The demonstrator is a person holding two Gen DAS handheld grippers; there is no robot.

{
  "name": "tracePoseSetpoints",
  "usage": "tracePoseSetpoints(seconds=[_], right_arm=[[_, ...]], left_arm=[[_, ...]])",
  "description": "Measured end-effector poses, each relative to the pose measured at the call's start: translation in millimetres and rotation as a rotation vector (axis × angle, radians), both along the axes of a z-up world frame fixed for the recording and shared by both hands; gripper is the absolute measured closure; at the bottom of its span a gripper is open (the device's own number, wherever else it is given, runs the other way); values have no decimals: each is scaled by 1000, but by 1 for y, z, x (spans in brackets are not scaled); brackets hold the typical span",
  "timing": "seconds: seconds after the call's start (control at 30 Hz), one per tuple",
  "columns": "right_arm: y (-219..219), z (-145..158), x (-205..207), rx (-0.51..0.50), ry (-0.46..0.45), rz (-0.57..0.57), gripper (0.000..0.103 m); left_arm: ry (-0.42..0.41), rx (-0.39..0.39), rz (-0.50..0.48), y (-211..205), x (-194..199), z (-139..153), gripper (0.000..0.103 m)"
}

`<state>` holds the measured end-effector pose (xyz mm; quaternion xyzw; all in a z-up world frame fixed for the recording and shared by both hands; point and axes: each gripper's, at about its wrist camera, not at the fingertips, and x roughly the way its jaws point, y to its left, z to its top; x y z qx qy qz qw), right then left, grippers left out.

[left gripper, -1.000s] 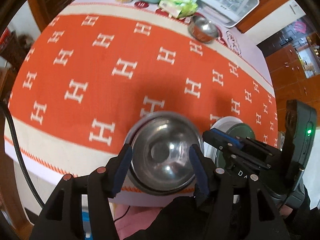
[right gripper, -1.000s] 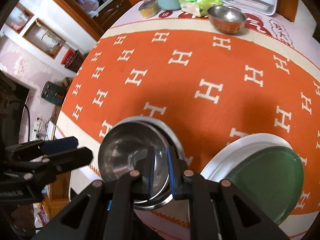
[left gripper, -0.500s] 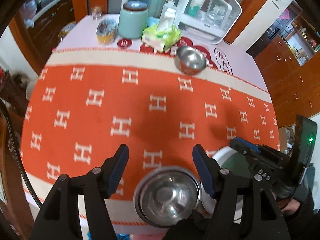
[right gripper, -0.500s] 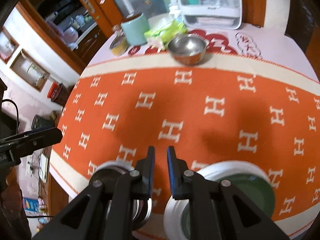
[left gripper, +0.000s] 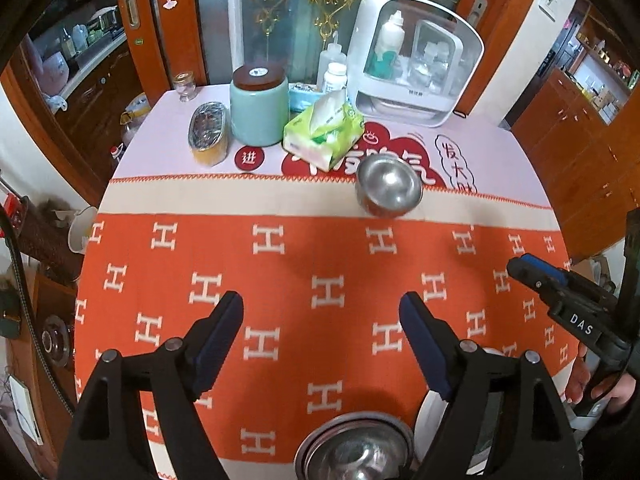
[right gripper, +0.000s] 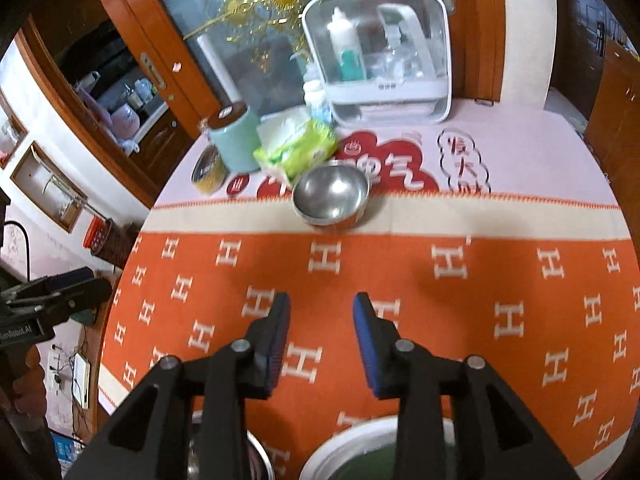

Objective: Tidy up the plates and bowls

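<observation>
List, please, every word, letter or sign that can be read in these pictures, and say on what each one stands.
"H", repeated: orange tablecloth.
"DAS": right gripper body, left wrist view.
"进": round red coaster.
"发大财": outlined cloud on pink table mat.
White characters on the red cloud: partly hidden, unreadable.
Label on white cabinet: too small.

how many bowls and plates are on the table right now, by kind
Steel bowls: 3, one alone far across the cloth and a nested pair at the near edge.
White plate: 1.
Green plate: 1, lying on the white one.
Total: 5.
</observation>
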<state>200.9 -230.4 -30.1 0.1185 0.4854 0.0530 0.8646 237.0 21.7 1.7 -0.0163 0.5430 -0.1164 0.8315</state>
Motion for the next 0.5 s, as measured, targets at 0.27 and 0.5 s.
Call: tracePoseSetpoints(seconds=[0.27, 0.5], right_arm=[[-12, 14, 38, 2, -80, -21, 60], [-18, -7, 60, 4, -148, -24, 59]], left_arm=[[-18, -26, 6, -21, 37, 1, 24], [-45, -41, 11, -44, 72, -16, 24]])
